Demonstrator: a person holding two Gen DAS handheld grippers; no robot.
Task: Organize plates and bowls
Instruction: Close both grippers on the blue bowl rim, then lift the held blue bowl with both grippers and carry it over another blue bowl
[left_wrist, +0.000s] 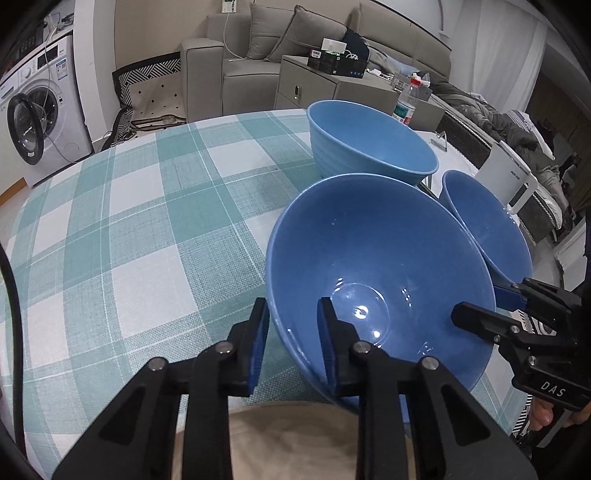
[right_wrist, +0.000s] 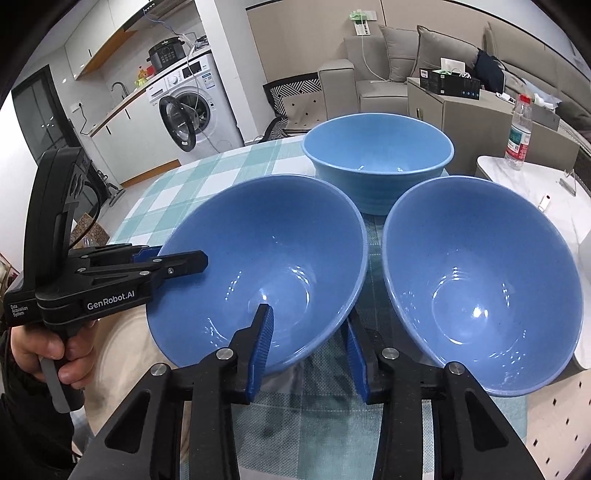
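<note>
Three blue bowls stand close together on a teal checked tablecloth (left_wrist: 147, 221). My left gripper (left_wrist: 291, 325) is shut on the near left rim of the wide blue bowl (left_wrist: 369, 258), one finger outside and one inside. My right gripper (right_wrist: 308, 332) is shut on the same bowl (right_wrist: 266, 236) at its right rim, its right finger down in the gap beside the second wide bowl (right_wrist: 480, 266). From the left wrist view the right gripper (left_wrist: 480, 302) straddles that rim. A deeper light blue bowl (right_wrist: 376, 155) sits behind both.
A hand (right_wrist: 55, 350) holds the left gripper (right_wrist: 181, 258). A white low table (right_wrist: 535, 184) with a water bottle (right_wrist: 519, 133) stands to the right, and a white appliance (left_wrist: 506, 173) beside the bowls. Washing machine (left_wrist: 37, 122) and grey sofa (left_wrist: 240, 74) lie beyond the table.
</note>
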